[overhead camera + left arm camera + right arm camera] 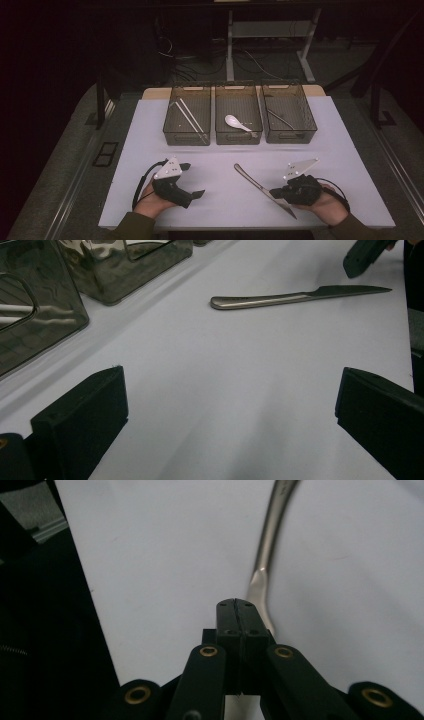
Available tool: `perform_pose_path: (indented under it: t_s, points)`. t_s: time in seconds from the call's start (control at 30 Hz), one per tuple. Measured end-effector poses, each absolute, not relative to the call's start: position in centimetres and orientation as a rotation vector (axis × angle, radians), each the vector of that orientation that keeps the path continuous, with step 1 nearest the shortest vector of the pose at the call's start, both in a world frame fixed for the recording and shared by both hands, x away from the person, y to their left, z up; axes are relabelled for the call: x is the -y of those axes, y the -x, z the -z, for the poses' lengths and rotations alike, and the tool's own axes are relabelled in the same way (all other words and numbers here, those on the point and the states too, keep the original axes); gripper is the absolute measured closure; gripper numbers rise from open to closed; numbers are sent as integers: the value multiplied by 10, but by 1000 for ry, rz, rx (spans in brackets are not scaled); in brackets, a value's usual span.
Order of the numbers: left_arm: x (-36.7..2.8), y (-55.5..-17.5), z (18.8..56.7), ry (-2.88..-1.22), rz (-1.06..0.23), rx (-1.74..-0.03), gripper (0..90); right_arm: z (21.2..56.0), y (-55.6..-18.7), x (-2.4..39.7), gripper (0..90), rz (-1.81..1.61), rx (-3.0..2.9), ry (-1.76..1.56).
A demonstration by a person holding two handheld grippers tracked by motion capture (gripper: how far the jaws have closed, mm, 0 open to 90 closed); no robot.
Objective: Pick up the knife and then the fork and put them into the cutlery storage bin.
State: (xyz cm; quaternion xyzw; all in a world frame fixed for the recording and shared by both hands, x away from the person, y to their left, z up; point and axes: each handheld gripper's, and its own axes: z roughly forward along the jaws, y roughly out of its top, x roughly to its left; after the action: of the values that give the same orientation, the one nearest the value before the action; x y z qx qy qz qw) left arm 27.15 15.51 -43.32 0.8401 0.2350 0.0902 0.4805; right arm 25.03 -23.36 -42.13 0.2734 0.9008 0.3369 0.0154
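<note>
Three clear bins (238, 120) in a row at the far side of the table (150, 150), apparently for sorting cutlery by kind: chopsticks (189, 117) in the left one, a white spoon (236, 123) in the middle one, a thin metal piece, too small to name, in the right one. One knife (262, 190) not yet sorted, flat on the white cloth near the front edge, lying diagonally, handle toward the bins and blade toward the person. Right claw (275, 192) low at the knife, near where handle meets blade, probably the balanced place for lifting. Jaws pressed fully together there, the steel running out from under them; whether really pinching the thin metal or only resting on top, hard to tell. Left claw (195, 180) resting on the cloth well apart from the knife, spread wide, holding and touching nothing, likely just waiting.
</note>
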Motion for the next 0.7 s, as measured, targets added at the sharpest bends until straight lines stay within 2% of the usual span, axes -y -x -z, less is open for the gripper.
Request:
perform_pose_path:
  t_s: [0.3, 0.7]
  points:
    - [-155, -271, 433, -2053, -220, -573, 0, 433, -239, 223, 897, -901, -2859, -806]
    - [-155, -271, 433, -2050, -221, -574, 0, 433, -246, 229, 898, -806, -2807, -800]
